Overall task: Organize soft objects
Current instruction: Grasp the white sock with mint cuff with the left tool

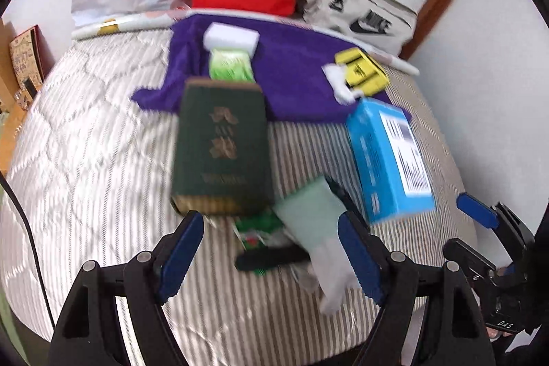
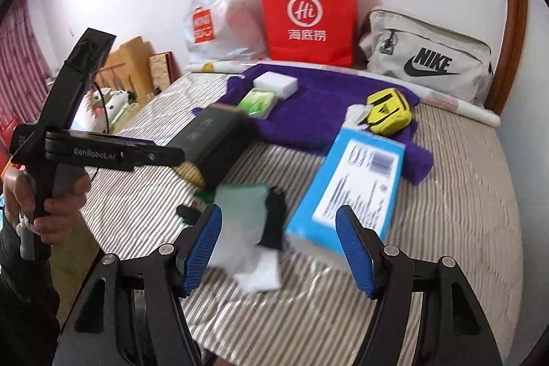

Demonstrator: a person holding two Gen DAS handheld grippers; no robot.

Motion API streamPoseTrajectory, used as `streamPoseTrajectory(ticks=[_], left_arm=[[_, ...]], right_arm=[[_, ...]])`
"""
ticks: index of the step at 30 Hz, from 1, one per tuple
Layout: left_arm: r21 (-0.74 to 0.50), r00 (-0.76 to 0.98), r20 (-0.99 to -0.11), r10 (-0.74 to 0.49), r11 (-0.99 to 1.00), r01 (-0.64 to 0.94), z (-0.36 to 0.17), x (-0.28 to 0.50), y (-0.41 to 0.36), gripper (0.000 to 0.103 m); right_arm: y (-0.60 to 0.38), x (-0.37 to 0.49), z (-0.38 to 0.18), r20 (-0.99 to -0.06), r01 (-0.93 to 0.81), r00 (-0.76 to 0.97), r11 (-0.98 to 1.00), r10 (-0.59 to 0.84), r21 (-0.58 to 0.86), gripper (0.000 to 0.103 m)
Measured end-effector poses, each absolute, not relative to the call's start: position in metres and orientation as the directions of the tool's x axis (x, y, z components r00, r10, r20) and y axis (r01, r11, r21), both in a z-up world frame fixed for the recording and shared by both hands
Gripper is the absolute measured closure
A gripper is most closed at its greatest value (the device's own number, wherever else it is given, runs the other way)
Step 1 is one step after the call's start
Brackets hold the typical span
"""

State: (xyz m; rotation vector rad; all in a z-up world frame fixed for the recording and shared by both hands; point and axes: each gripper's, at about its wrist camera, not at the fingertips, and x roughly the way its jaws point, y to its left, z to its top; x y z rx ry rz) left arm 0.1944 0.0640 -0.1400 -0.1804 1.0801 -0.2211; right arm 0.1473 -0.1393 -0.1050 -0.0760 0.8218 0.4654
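Both tongs, left (image 1: 271,251) and right (image 2: 279,246), gape apart over striped quilted bedding (image 2: 463,211) beside a fuzzy purple towel (image 2: 308,112).

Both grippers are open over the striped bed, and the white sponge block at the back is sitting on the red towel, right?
Not quite. The white sponge block sits on a purple towel, not a red one; red is the paper bag behind it. The right wrist view shows this clearly. The rest holds: the left gripper and right gripper are both open over the striped bed.
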Motion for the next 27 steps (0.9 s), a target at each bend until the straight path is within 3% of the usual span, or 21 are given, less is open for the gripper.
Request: streamPoseTrajectory(ticks=[12,21,24,26,27], left_arm=[[-0.238,0.396,-0.869,-0.295,0.953,0.187,-0.170,0.174,0.008,0.024],[-0.132,0.384,-0.899,-0.211,0.966,0.220,-0.198,0.185,-0.027,0.027],[-0.071,0.425,-0.890,-0.165,0.971,0.229,-0.198,0.182,-0.033,0.049],[-0.084,0.427,-0.886,-0.183,0.967,0.241,-0.197,0.181,-0.032,0.071],[-0.107,0.419,-0.885,-0.203,0.964,0.242,-0.195,0.181,-0.030,0.073]], right_arm=[[-0.169,0.108,-0.138,-0.727,-0.387,0.583,0.911,0.363,0.145,0.035],[-0.199,0.101,-0.153,-0.731,-0.325,0.581,0.926,0.357,0.194,0.035],[-0.202,0.101,-0.157,-0.736,-0.319,0.575,0.926,0.358,0.201,0.035],[-0.201,0.101,-0.157,-0.736,-0.318,0.575,0.927,0.356,0.200,0.035],[-0.201,0.101,-0.158,-0.737,-0.319,0.573,0.926,0.359,0.202,0.035]])
